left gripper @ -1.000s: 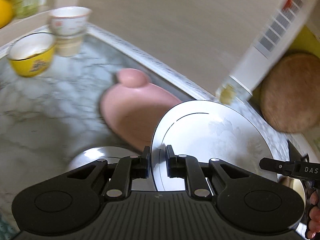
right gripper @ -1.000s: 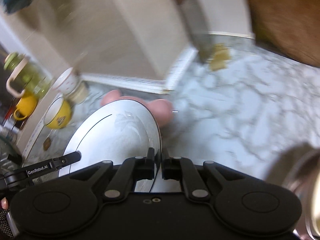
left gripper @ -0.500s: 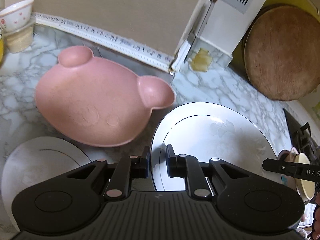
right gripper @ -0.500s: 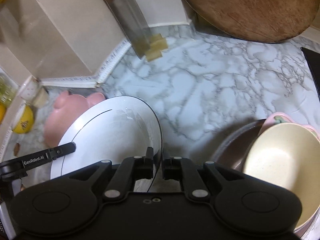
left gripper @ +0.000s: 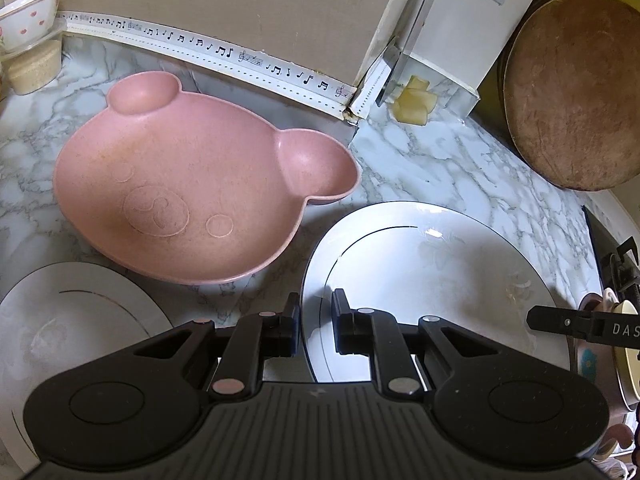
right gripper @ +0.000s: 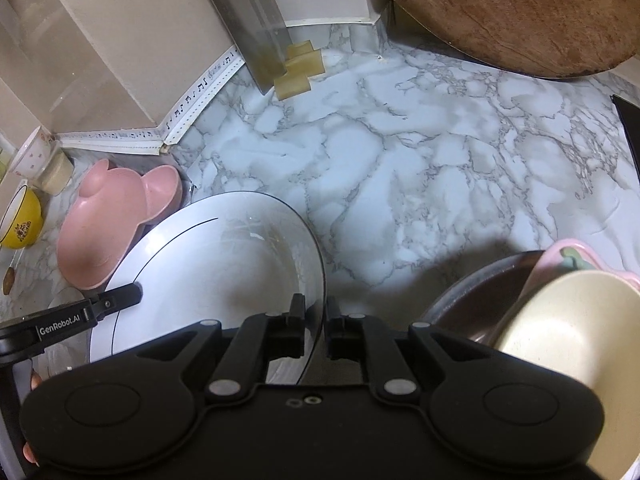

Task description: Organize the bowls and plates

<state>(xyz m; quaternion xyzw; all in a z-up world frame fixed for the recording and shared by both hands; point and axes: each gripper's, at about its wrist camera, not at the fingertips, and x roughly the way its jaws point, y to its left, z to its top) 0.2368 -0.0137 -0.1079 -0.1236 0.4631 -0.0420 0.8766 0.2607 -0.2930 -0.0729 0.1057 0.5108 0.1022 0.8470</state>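
Observation:
Both grippers hold one white plate by opposite rims, above the marble counter. My left gripper is shut on its left rim. My right gripper is shut on the right rim of the same plate. A pink bear-shaped plate lies just left of the held plate and also shows in the right wrist view. A second white plate lies at the lower left. A cream bowl sits in a dark bowl at the right.
A round wooden board leans at the back right. A cleaver stands by yellow blocks. A yellow bowl and a patterned white bowl on a cup stand at the far left. A stove edge is at right.
Both grippers have swung right with the white plate held between them. The view has moved from the yellow bowl towards the stacked bowls, and the plate now sits lower over the counter.

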